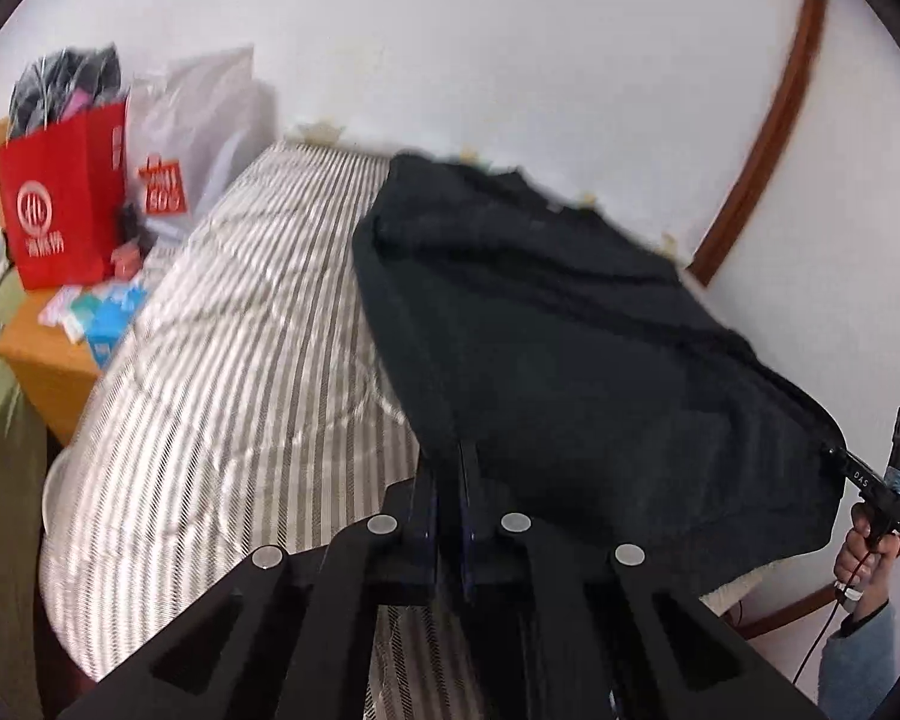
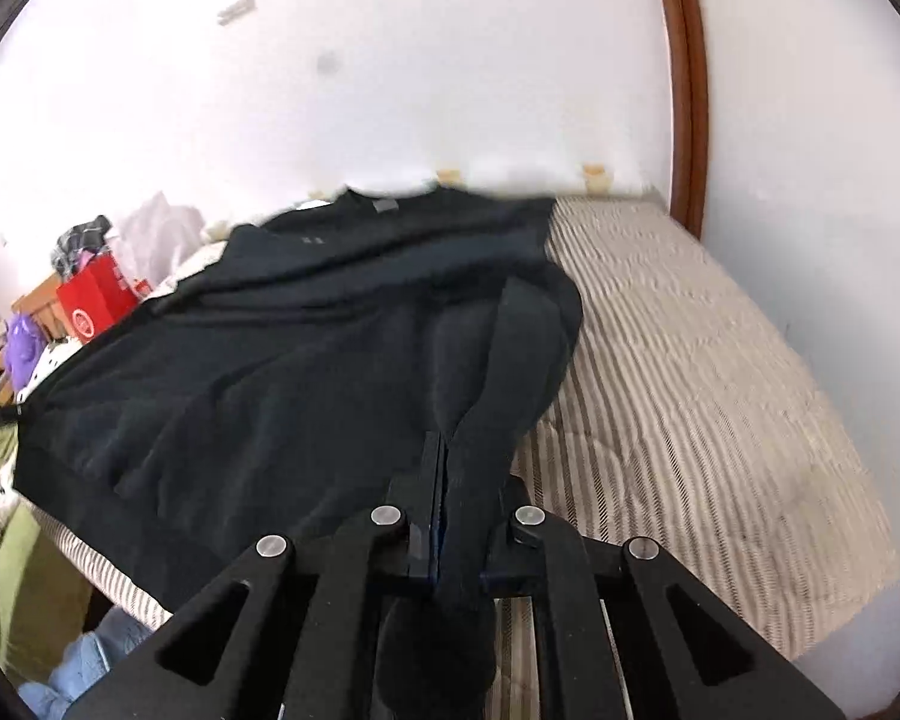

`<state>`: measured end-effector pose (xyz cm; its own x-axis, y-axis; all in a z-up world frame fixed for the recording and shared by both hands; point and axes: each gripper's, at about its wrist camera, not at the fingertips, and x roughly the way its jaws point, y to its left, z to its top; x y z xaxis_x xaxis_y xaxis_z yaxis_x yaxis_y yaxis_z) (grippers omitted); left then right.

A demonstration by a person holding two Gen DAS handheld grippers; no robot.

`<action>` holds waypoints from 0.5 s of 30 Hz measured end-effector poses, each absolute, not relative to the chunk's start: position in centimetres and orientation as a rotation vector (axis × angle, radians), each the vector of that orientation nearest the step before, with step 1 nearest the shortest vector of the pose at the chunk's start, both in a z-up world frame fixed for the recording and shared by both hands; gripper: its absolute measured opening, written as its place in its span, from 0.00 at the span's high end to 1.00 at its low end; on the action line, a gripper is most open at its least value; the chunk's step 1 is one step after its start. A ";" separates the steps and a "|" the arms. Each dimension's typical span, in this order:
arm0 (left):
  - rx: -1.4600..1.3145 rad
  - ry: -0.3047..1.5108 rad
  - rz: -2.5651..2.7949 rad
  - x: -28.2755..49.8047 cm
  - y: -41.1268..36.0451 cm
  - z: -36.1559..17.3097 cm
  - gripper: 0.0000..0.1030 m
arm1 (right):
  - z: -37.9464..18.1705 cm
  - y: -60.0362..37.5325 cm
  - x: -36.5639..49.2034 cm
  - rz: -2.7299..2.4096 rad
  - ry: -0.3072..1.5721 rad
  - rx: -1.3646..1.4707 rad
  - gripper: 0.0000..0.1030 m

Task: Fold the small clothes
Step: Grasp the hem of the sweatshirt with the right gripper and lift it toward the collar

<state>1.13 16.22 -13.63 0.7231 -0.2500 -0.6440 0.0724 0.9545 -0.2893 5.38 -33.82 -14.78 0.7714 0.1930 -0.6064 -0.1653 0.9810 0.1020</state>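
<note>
The left gripper is clamped on the near hem of a black shirt, and the right gripper pinches its other corner. The shirt stretches over the striped bed. Farther left stands a red bag.

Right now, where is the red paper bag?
In the left wrist view, the red paper bag stands far left on the wooden nightstand, beside the striped mattress.
</note>
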 end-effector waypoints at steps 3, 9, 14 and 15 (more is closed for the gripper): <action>-0.270 0.700 -0.183 1.4 16.6 -12.1 0.94 | -13.6 -33.5 5.4 0.195 0.635 0.038 0.93; -0.293 0.602 -0.176 3.8 16.9 -9.0 0.94 | -10.5 -34.3 8.7 0.175 0.568 0.121 0.93; -0.306 0.557 -0.137 7.7 16.9 -6.9 0.94 | -8.4 -34.7 13.1 0.158 0.547 0.195 0.92; -0.305 0.555 -0.129 8.3 16.8 -6.8 0.94 | -8.1 -34.7 14.1 0.152 0.549 0.209 0.92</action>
